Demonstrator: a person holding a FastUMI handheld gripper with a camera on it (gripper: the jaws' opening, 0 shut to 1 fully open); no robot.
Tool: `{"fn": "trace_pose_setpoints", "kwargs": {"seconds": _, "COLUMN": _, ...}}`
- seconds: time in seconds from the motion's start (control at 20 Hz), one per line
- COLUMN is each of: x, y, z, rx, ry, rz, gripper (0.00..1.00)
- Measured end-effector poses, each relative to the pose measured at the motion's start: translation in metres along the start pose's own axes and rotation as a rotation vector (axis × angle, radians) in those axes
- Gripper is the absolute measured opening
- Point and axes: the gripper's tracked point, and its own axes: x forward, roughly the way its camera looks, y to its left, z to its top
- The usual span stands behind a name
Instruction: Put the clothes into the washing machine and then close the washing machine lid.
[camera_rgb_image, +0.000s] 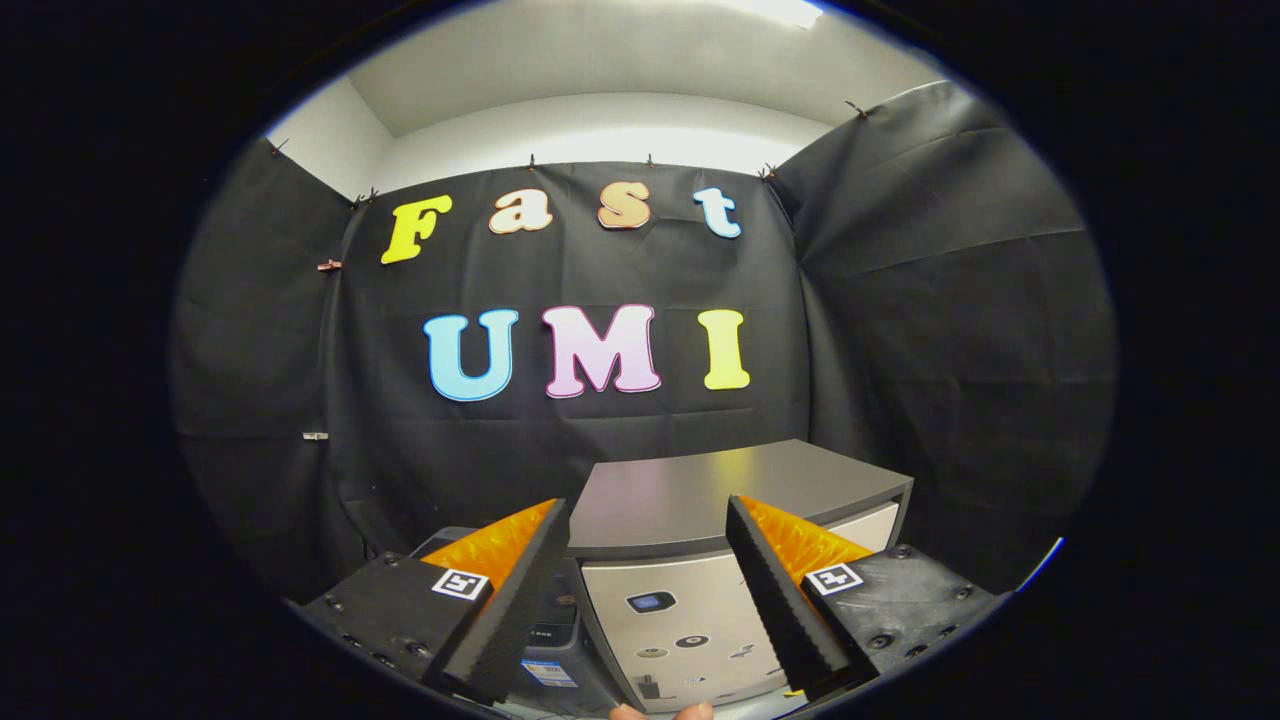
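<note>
- Plainly, the gripper (647, 503) is spread wide, with nothing between its two fingers (500, 610) and neither one touching anything.
- The washing machine (690, 620) stands at twelve o'clock from the gripper, close ahead and a little below. Its pale front panel shows through the gap between the fingers.
- The lid (720, 490) lies flat and shut on top of the machine. Its long side runs roughly from nine o'clock to three, and the far right corner swings off toward one or two o'clock.
- Counted: one machine, one lid, one gripper with two fingers.
- I make out one dark box (548, 640) just beside the machine at about ten o'clock, partly behind the left finger.
- The tips of a person's fingers (690, 711) peek in at six o'clock, beneath the gripper.
- A shut lid fits two stages: clothes already inside and the lid put down again, or a load not yet in. I cannot tell which from here, nor what the drum holds.
- My judgement is that any dealing with the lid turns on its near edge, which lies straight ahead at twelve, level with the fingertips.
</note>
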Motion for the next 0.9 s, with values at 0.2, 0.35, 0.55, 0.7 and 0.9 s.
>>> {"fn": "trace_pose_setpoints", "kwargs": {"seconds": 0.2, "x": -0.0015, "y": 0.0019, "z": -0.0013, "rx": -0.002, "ry": 0.001, "rz": 0.002, "gripper": 0.99}}
{"fn": "trace_pose_setpoints", "kwargs": {"seconds": 0.35, "x": 0.0002, "y": 0.0052, "z": -0.0018, "rx": -0.007, "ry": 0.004, "rz": 0.008, "gripper": 0.99}}
{"fn": "trace_pose_setpoints", "kwargs": {"seconds": 0.55, "x": -0.001, "y": 0.0064, "z": -0.0006, "rx": -0.011, "ry": 0.001, "rz": 0.01, "gripper": 0.99}}
{"fn": "trace_pose_setpoints", "kwargs": {"seconds": 0.7, "x": -0.0014, "y": 0.0039, "z": -0.0008, "rx": -0.01, "ry": 0.001, "rz": 0.007, "gripper": 0.99}}
{"fn": "trace_pose_setpoints", "kwargs": {"seconds": 0.9, "x": -0.0009, "y": 0.0056, "z": -0.0017, "rx": -0.007, "ry": 0.005, "rz": 0.009, "gripper": 0.99}}
